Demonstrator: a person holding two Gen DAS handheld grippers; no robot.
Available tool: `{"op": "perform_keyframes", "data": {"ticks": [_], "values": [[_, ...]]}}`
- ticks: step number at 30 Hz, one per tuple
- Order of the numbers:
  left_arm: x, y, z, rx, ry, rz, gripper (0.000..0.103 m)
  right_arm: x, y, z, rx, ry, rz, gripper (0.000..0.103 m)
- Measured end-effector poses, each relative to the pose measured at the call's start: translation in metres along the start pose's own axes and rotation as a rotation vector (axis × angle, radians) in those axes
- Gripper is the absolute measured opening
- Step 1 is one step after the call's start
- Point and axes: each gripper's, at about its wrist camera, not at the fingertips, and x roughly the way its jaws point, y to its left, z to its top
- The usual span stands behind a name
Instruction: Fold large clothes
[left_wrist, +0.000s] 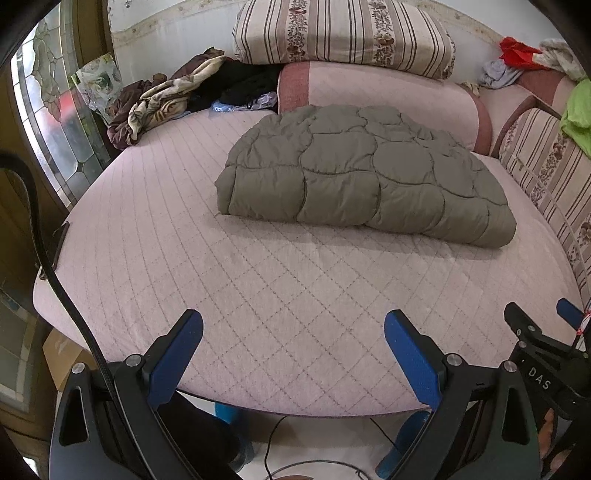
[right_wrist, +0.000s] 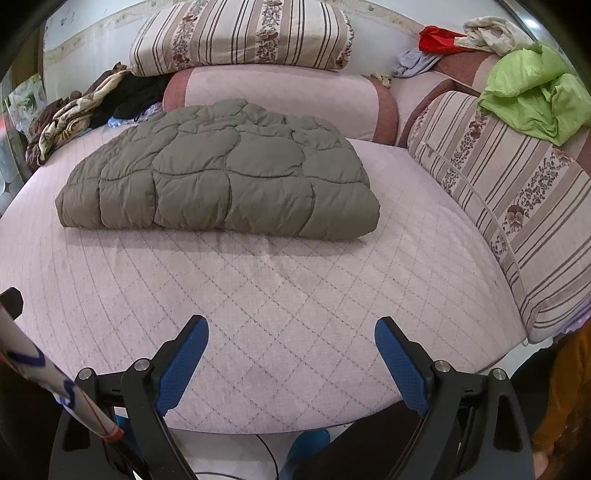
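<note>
Lying folded toward the back of the bed, nearer its right edge: the grey-green quilted jacket. Hovering over the bed's front edge, well apart from the jacket: left gripper and right gripper, both spread wide, holding nothing.

Bed under pink diamond-quilted cover. Striped floral cushions stacked at white back wall; another along right side. Leaded glass window at left. Pale floor with cables below. Soft, even daylight.
</note>
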Motion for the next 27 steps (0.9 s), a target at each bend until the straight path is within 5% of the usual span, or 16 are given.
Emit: {"op": "perform_keyframes", "data": {"ticks": [27], "values": [[0.014,0.011,-0.005,-0.005,0.031,0.021,0.098,0.002,0.005,-0.002,-0.034,0.007,-0.011,0.094]]}}
